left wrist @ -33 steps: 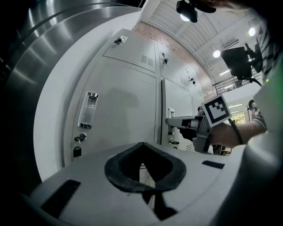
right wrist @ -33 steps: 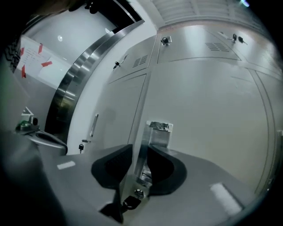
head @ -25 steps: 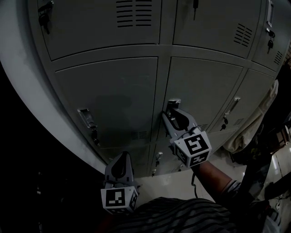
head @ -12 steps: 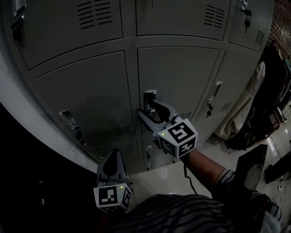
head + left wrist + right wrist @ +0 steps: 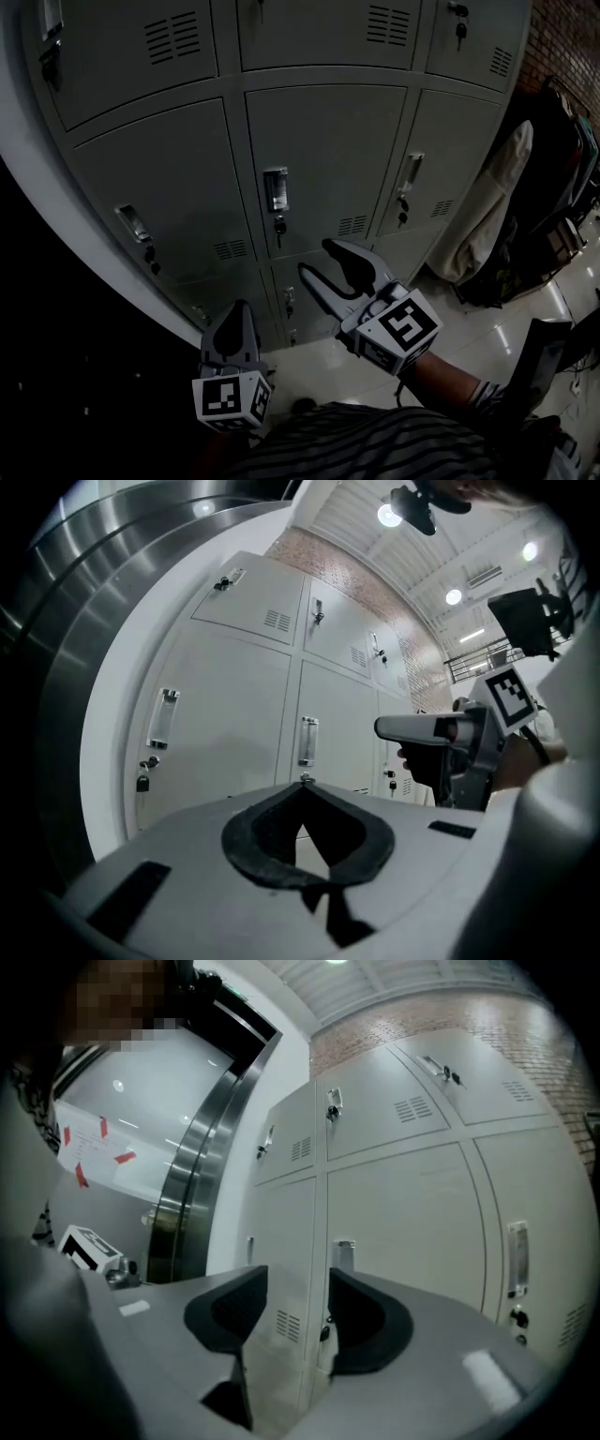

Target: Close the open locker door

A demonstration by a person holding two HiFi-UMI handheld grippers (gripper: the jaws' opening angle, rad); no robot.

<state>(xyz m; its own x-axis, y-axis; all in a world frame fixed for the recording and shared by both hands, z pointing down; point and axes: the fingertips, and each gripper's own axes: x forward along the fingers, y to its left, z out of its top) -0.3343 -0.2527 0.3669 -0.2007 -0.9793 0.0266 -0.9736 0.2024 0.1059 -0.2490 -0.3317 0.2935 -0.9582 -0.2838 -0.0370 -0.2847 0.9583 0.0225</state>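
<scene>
If the grey metal locker door (image 5: pixel 328 159) isn't latched, it could swing back out. Jaws of the right gripper (image 5: pixel 316 256) are opening, empty; the left gripper (image 5: pixel 236 307) has its jaws together.

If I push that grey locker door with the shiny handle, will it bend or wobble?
Probably stiff: the locker door looks like flat painted metal. It sits flush with its neighbours, so a push likely barely moves it. The key dangling under the handle might jiggle.

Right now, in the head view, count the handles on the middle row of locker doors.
3: the left handle at the left, the centre handle in the middle, and the right handle beside the hanging cloth. Others may be hidden behind that cloth.
</scene>
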